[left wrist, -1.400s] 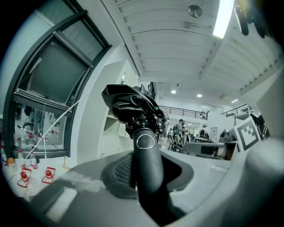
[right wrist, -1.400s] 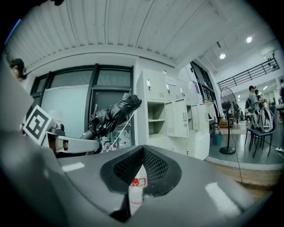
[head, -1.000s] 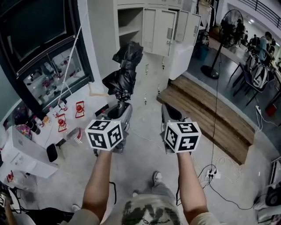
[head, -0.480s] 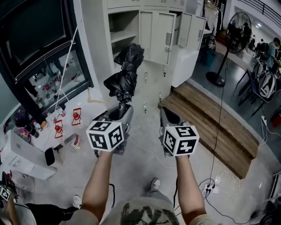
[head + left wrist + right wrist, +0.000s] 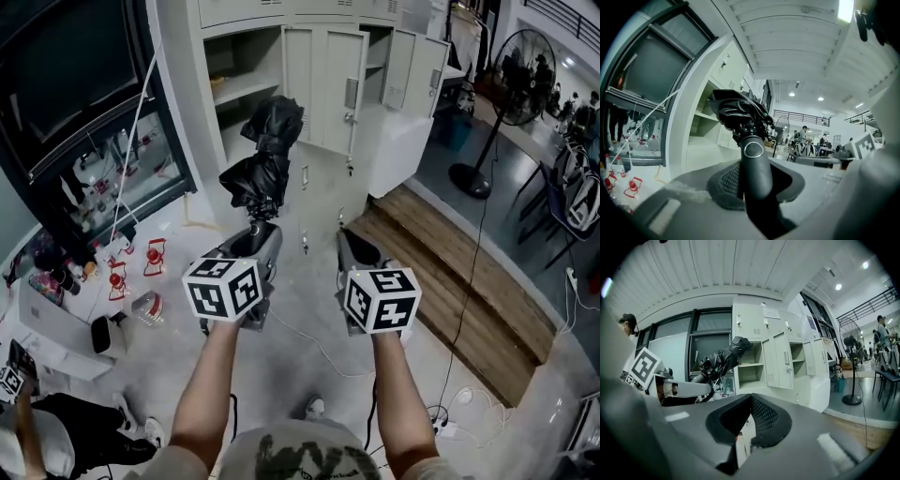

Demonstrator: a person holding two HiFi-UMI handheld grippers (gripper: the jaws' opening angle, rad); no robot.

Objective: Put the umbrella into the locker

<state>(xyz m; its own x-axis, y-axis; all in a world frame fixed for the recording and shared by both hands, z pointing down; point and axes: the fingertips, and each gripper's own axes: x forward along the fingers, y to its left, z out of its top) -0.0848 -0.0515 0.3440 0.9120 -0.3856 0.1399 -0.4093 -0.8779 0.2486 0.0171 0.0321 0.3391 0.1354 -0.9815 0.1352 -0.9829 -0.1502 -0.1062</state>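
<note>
A folded black umbrella (image 5: 267, 155) stands up from my left gripper (image 5: 258, 234), which is shut on its handle (image 5: 754, 173). Its bunched canopy (image 5: 738, 110) points toward the grey-white lockers (image 5: 323, 84). Several locker doors hang open, and an open shelf compartment (image 5: 239, 80) lies just beyond the umbrella's tip. My right gripper (image 5: 352, 246) hovers beside the left one at the same height; its pads meet with nothing between them. In the right gripper view (image 5: 750, 420) the umbrella (image 5: 724, 359) shows at left, in front of the open lockers (image 5: 750, 364).
A wooden step platform (image 5: 450, 272) lies to the right of the lockers, with a standing fan (image 5: 520, 70) behind it. Cables (image 5: 319, 347) trail across the floor. Red items (image 5: 155, 255), a white box (image 5: 47, 328) and a crouching person (image 5: 56, 427) are at left.
Both grippers have moved forward toward the lockers, which now look nearer and larger. The umbrella stays held in the left gripper; the right stays empty.
</note>
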